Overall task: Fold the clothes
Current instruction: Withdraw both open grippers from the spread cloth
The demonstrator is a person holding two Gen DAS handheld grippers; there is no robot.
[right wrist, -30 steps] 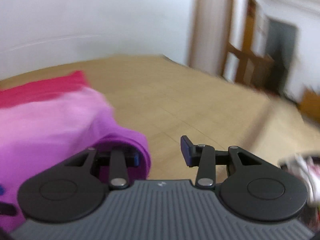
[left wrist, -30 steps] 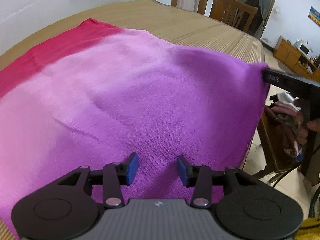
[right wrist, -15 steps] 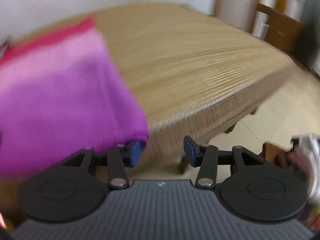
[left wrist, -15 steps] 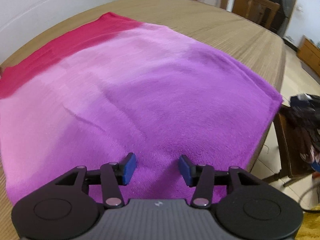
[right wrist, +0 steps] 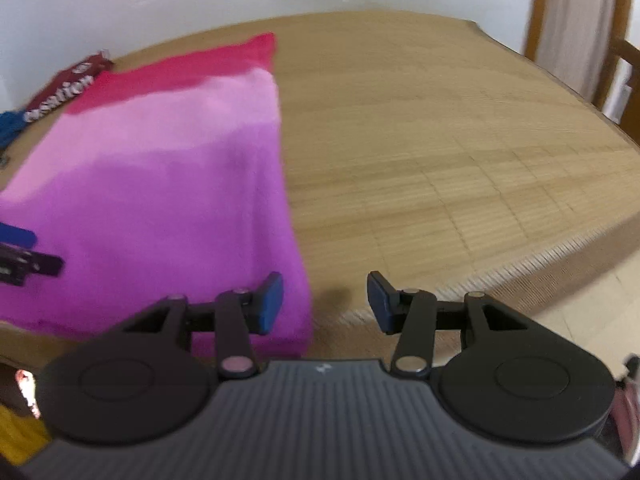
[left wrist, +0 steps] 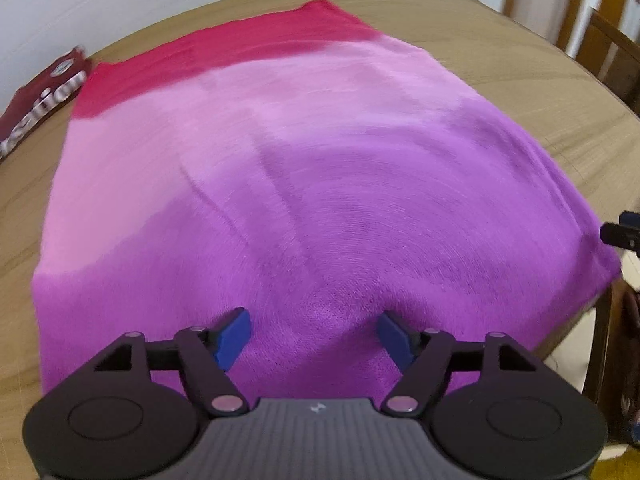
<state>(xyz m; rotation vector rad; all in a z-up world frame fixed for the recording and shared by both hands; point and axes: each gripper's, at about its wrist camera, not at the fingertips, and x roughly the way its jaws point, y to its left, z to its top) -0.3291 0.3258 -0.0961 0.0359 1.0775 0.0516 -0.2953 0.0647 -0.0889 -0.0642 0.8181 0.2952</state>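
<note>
Garment (left wrist: 304,184), pink-to-purple, lies flat on the surface (right wrist: 440,152), apparently folded once; further folds likely remain. Left gripper (left wrist: 314,330), jaws just widened, and right gripper (right wrist: 325,300) hover spread, empty, at its near edge.

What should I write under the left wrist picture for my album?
Open left gripper over a purple, pink and red cloth spread on a wooden table.

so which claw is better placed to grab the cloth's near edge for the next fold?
Probably left. The left claw is open right over the purple end of the cloth. The right claw is open too, but sits at the cloth's corner, half over bare table.
</note>
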